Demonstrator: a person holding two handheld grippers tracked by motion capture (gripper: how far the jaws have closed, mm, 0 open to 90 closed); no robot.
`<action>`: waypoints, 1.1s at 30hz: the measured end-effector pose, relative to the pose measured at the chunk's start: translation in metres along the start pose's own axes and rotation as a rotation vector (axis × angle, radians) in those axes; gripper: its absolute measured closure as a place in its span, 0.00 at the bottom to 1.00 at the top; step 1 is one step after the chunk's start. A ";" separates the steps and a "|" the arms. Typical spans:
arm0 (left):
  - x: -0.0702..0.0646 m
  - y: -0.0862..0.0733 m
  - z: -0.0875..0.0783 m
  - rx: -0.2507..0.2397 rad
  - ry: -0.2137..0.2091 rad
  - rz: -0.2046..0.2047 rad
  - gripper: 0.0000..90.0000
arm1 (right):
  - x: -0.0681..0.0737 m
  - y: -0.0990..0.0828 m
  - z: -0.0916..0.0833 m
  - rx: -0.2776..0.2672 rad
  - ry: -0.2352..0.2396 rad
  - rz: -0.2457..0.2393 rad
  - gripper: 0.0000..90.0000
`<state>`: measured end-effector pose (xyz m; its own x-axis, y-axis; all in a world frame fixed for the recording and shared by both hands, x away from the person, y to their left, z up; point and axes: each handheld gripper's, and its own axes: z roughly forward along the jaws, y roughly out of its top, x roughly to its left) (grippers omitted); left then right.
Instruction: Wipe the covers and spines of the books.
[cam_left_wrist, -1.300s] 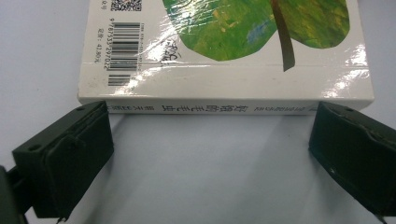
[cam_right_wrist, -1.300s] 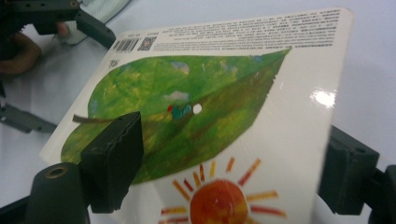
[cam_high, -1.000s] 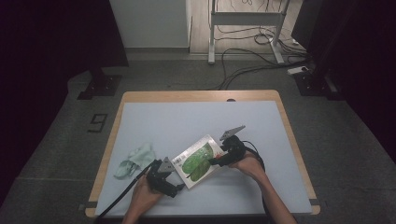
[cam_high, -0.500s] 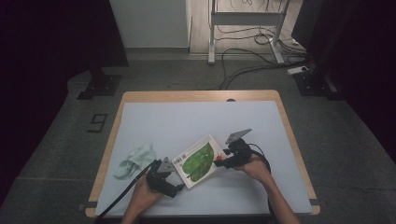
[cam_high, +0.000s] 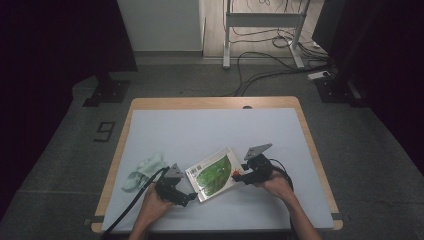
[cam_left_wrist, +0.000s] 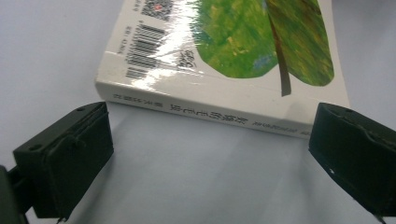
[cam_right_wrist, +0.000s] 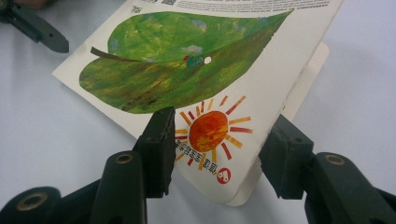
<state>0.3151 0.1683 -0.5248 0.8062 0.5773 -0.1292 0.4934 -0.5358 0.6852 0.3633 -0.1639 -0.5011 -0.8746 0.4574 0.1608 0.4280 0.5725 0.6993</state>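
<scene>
A white picture book (cam_high: 215, 172) with a green leaf and an orange sun on its cover lies at the near middle of the table. My left gripper (cam_high: 187, 197) is open, and in the left gripper view (cam_left_wrist: 210, 154) its jaws stand wide just short of the book's spine (cam_left_wrist: 210, 109). My right gripper (cam_high: 236, 175) is at the book's right corner. Its jaws have just been closing. In the right gripper view the lifted cover (cam_right_wrist: 187, 88) slants through my right gripper (cam_right_wrist: 219, 144), one jaw over the cover, the other under its edge. No firm pinch shows.
A crumpled pale green cloth (cam_high: 145, 170) lies left of the book, by my left hand. The pale blue table top (cam_high: 200, 125) has a wooden rim. Cables and a metal stand sit on the floor beyond the far edge.
My right gripper has shifted a little to the right, to the book's corner, and its jaws have narrowed around the cover. The left gripper has stayed put.
</scene>
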 end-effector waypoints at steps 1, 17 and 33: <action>0.001 0.000 0.000 -0.003 -0.009 -0.007 0.00 | 0.000 -0.001 0.000 -0.005 -0.003 -0.006 0.54; 0.007 0.005 0.004 -0.008 -0.052 -0.041 0.00 | 0.004 -0.011 -0.006 -0.019 -0.007 -0.012 0.59; 0.005 0.017 0.014 -0.009 -0.099 -0.021 0.01 | 0.004 -0.018 -0.009 -0.014 -0.004 -0.007 0.62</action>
<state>0.3317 0.1533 -0.5243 0.8243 0.5244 -0.2133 0.5078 -0.5183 0.6881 0.3501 -0.1782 -0.5070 -0.8768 0.4560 0.1529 0.4183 0.5660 0.7104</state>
